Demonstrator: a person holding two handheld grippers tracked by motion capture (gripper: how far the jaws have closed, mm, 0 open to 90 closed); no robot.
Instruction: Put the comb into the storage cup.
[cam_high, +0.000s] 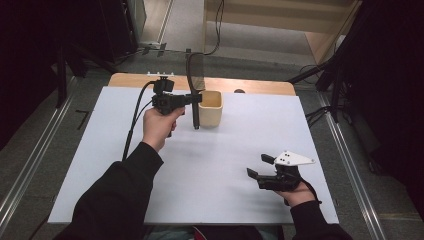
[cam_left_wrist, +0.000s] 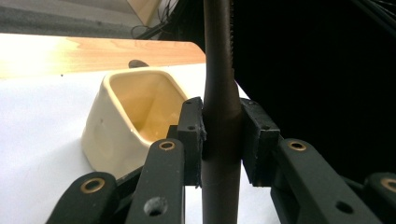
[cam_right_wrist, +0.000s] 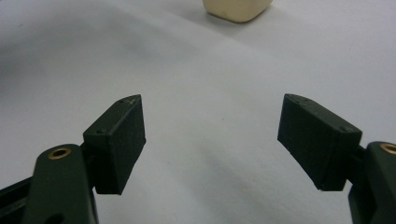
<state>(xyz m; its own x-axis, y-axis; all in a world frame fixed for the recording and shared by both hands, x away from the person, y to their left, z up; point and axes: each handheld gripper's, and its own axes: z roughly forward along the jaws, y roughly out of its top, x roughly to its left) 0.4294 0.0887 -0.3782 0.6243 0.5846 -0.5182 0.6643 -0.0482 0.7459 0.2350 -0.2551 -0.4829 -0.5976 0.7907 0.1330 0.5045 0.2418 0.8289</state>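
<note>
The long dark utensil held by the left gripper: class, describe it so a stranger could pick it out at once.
Start at the white table, then find the cream square cup near its far edge. Just left of the cup, the left gripper clamps a long dark utensil upright by its handle. It is the one slim, dark, standing thing there.

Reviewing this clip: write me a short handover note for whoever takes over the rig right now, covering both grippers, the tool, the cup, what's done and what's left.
Left gripper: shut on the dark long-handled tool, held upright by its shaft, beside the cream cup on its left side.
Right gripper: open, holding nothing, low over the white table cover near the right front.
Cup: upright near the far middle of the table; its inside looks bare in the left gripper view.
Done: tool is grasped.
Left, as it looks: the tool's lower end is outside the cup, so likely lift it over the rim, set it inside and release.
</note>
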